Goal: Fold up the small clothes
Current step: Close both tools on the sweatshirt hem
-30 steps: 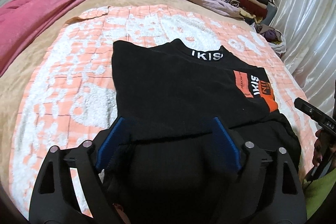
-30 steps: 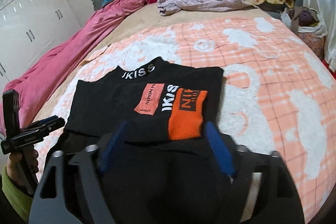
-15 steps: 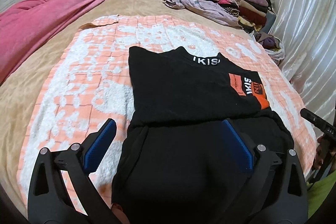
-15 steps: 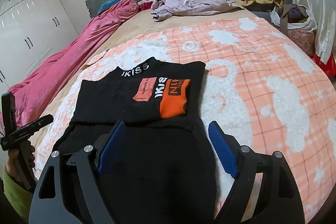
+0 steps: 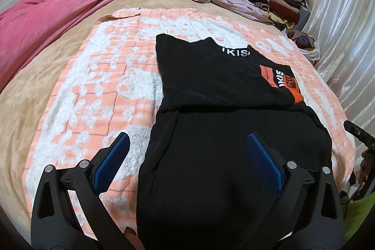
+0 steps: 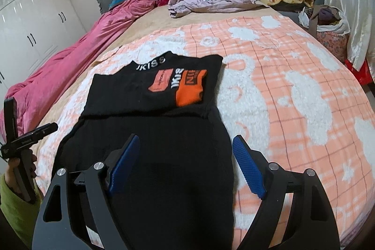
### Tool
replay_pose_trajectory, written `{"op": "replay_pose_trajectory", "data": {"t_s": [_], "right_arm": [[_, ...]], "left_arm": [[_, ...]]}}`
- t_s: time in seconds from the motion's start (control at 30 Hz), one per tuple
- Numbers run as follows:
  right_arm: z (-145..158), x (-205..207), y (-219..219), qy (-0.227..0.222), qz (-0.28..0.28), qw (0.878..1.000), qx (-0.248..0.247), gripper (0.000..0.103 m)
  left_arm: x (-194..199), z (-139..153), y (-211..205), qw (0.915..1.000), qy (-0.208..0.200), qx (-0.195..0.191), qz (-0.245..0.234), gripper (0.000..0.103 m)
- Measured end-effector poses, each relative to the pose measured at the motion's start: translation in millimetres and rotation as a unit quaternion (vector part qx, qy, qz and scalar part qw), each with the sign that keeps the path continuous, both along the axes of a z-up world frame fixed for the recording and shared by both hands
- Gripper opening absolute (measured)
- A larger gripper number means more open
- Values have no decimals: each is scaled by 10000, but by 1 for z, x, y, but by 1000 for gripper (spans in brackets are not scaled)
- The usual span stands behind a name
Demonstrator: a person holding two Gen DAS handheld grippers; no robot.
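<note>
Through my left camera, my left gripper (image 5: 186, 156) is hanging wide open over the black top (image 5: 218, 76), holding nothing. The top is lying folded on the orange and white blanket (image 5: 98, 76). Through my right camera, my right gripper (image 6: 186, 162) is gaping open too, squeezing nothing. The black top is lying under it, its orange patch (image 6: 188, 88) facing up. My left hand (image 6: 17, 166) is showing at the edge.

light: soft, even indoor light
glare: sheen on the curtain (image 5: 339, 43)
shadows: faint
blur: slight smear on the blanket (image 6: 293, 90)
edges: strong fisheye bending, dark corners
</note>
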State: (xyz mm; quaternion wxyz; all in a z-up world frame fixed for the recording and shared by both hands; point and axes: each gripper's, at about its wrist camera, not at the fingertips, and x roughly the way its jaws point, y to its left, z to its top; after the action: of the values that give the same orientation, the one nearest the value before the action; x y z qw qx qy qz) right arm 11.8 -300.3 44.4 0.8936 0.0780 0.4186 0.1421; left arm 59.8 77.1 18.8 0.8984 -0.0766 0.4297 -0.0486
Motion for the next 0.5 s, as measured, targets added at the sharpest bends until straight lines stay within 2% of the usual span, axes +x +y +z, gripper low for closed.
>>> {"op": "replay_pose_trajectory", "data": {"t_s": [0.5], "right_arm": [[-23,-29,0,388,86,9991,-169,80]], "left_arm": [[-30,-16,3,9996,171,184,-125,93]]}}
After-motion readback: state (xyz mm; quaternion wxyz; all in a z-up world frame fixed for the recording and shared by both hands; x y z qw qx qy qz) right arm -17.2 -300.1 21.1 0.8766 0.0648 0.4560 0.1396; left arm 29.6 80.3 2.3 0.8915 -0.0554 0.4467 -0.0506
